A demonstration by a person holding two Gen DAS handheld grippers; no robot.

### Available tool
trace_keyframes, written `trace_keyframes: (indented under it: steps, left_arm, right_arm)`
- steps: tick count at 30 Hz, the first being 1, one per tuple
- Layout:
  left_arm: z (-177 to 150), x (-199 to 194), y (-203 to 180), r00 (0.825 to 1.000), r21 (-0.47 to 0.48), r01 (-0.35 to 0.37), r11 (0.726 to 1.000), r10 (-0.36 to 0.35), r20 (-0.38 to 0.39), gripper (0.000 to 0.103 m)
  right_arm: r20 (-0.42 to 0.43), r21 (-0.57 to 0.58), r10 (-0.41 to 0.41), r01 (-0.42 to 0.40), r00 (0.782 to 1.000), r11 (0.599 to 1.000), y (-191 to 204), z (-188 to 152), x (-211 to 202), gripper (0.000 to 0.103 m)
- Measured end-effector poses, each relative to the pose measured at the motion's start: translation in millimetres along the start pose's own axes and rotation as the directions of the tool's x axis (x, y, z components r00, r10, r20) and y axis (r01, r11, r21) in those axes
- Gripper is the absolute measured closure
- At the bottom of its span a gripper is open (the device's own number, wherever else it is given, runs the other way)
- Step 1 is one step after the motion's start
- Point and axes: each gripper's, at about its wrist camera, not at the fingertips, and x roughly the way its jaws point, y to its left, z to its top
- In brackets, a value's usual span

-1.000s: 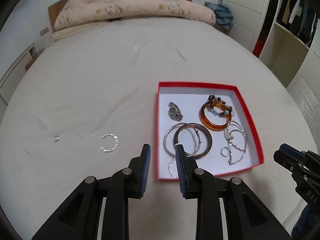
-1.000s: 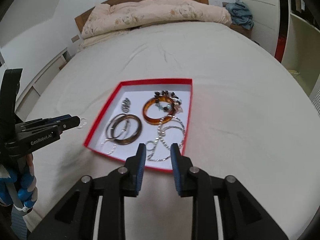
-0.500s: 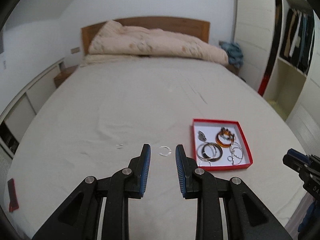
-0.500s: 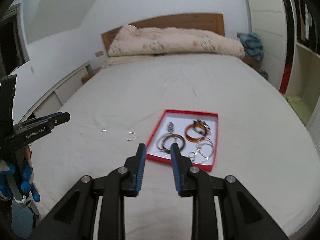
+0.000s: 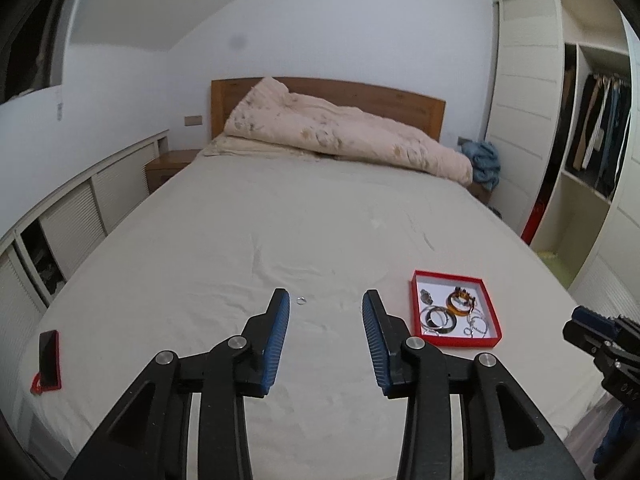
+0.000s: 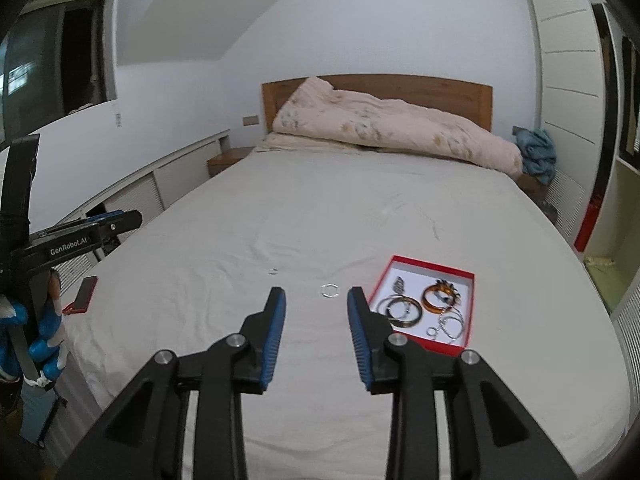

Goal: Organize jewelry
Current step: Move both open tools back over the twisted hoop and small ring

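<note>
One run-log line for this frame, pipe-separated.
left gripper: opening, empty | right gripper: opening, empty | red tray: holds bangles, chains | silver hoop, small ring: loose on bed

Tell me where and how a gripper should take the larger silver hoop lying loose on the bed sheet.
The thin silver hoop lies flat on the beige sheet, left of the red-rimmed tray. Probably best to come from above and pinch one side of its wire rim, one finger inside the loop and one outside; a sideways approach offers nothing to catch.

A rumpled quilt (image 5: pixel 344 132) lies against the wooden headboard (image 5: pixel 392 98), and a red phone (image 5: pixel 49 354) rests near the bed's (image 5: pixel 280 232) edge.
</note>
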Motion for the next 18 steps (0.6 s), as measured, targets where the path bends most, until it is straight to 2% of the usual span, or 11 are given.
trace_keyframes:
  steps: [4, 9, 18]
  left_arm:
    - [-5.9, -8.1, 12.3, 1.0, -0.016, -0.016, 1.0, 0.016, 0.01, 0.062]
    - [-17.0, 1.0, 26.4, 0.998, -0.031, -0.053, 0.998, 0.053, -0.018, 0.057]
    - [-41.3, 61.4, 48.5, 0.988, -0.059, -0.098, 0.994, 0.089, -0.129, 0.054]
  right_arm:
    - [0.004, -0.02, 0.016, -0.016, 1.0, 1.0, 13.2, 0.0, -0.3, 0.072]
    - [-0.012, -0.022, 0.037, -0.037, 0.999, 0.999, 16.6, -6.1, 10.7, 0.072]
    - [-0.118, 0.01, 0.066, -0.065, 0.991, 0.998, 10.1, -24.5, 73.9, 0.072]
